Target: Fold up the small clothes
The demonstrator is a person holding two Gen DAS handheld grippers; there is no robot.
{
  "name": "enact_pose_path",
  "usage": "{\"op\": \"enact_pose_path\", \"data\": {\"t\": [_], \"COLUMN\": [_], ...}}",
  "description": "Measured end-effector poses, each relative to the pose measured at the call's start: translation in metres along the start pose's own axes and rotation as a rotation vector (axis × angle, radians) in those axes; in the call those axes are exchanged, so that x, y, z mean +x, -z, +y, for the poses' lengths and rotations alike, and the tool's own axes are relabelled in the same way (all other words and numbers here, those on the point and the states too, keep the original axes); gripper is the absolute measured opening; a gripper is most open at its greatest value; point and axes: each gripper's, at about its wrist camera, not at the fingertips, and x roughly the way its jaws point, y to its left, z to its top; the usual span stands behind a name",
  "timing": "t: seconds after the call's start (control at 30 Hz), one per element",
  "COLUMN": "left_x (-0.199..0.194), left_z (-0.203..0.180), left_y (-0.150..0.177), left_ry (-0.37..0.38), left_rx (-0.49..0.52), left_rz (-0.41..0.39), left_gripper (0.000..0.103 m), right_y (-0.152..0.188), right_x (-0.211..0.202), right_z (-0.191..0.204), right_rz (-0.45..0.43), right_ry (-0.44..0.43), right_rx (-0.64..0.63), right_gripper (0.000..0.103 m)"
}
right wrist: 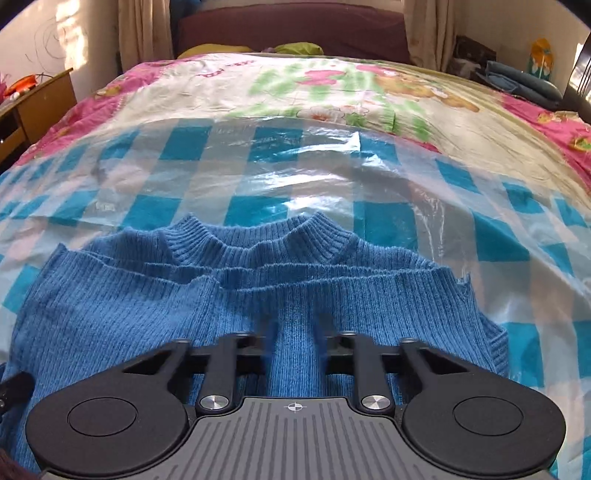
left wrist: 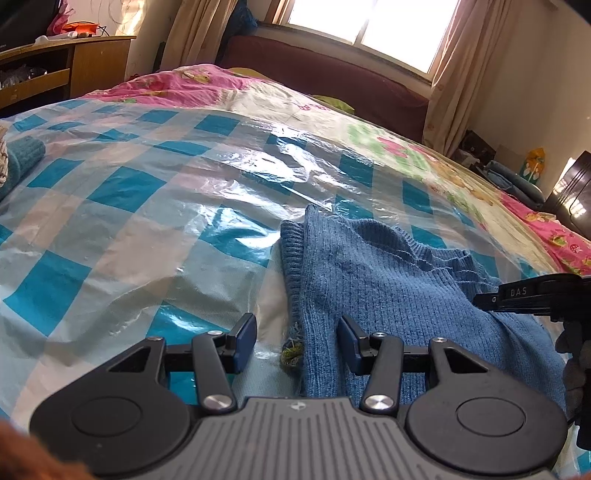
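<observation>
Blue knit all over this one, lol. A small blue sweater [right wrist: 147, 314] is laid out on a bed [right wrist: 332, 92], on top of a shiny clear plastic sheet [right wrist: 258, 177] with a teal and white check under it. The ribbed collar [right wrist: 258, 236] is pointed toward the far end of the bed, and the body is bunched into a few ridges just below it. The pink cartoon quilt is left showing past the far edge of the plastic.

Seen from the right wrist, the right tool [right wrist: 295, 343] is planted on the near middle of the sweater. Its fingers are blurred, but a raised fold of the knit is caught between them, so it can be read as clamped on the sweater.

The left tool [left wrist: 297, 332] is held low over the sweater's left edge. Its blue pads [left wrist: 245, 339] are spread apart, with the ribbed hem and a frayed greenish bit of yarn [left wrist: 293, 350] lying in the gap. Nothing is being squeezed there as far as can be seen. The right pad is set over the knit, the left one over bare plastic.

Another teal knitted piece [left wrist: 22, 155] is parked at the far left edge of the bed. A wooden cabinet [left wrist: 99, 62] is seen beyond it, and a bright window [left wrist: 369, 26] with beige curtains [left wrist: 454, 74] is seen at the far end.
</observation>
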Motion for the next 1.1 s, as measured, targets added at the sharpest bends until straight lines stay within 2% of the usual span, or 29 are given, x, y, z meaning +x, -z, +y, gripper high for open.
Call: {"op": "enact_pose_path", "data": {"t": [0.13, 0.2, 0.27, 0.37, 0.4, 0.47, 0.63, 0.73, 0.8, 0.9, 1.03, 1.1], "left_x": [-0.007, -0.011, -0.009, 0.001, 0.002, 0.002, 0.001, 0.0, 0.0, 0.0, -0.006, -0.01], "left_z": [-0.002, -0.004, -0.006, -0.004, -0.003, -0.003, -0.002, 0.0, 0.001, 0.002, 0.003, 0.002], "left_y": [-0.002, -0.002, -0.001, 0.002, 0.002, 0.002, 0.001, 0.001, 0.0, 0.0, -0.003, -0.004], "left_ry": [0.021, 0.025, 0.014, -0.01, -0.011, -0.022, -0.023, -0.023, -0.028, -0.029, -0.015, -0.002], "left_rx": [-0.001, 0.01, 0.024, 0.017, 0.014, 0.018, 0.011, 0.002, -0.001, -0.01, -0.038, -0.041], "left_rz": [-0.033, -0.054, -0.046, -0.001, 0.003, -0.002, -0.004, -0.004, 0.0, 0.008, 0.008, 0.006], "left_gripper": [0.051, 0.051, 0.051, 0.051, 0.052, 0.052, 0.052, 0.052, 0.052, 0.052, 0.052, 0.052], "right_y": [-0.009, -0.013, -0.013, -0.003, 0.001, -0.001, -0.006, -0.001, 0.008, 0.019, 0.014, 0.015], "right_x": [-0.017, -0.021, -0.016, 0.007, 0.01, 0.003, -0.027, -0.038, -0.034, -0.016, -0.044, -0.062], "right_z": [-0.01, -0.021, -0.027, -0.019, -0.015, -0.017, -0.018, -0.007, 0.002, 0.007, -0.007, -0.025], "right_rz": [-0.076, -0.112, -0.106, -0.027, -0.025, -0.039, -0.108, -0.116, -0.092, -0.02, -0.088, -0.117], "right_ry": [-0.007, -0.009, -0.009, 0.024, 0.032, 0.015, -0.016, -0.076, -0.109, -0.071, -0.108, -0.095], "right_rx": [0.045, 0.122, 0.161, 0.093, 0.07, 0.09, 0.105, 0.067, 0.035, 0.005, 0.072, 0.096], "right_gripper": [0.002, 0.001, 0.001, 0.003, 0.003, 0.01, 0.011, 0.012, 0.013, 0.013, 0.013, 0.013]}}
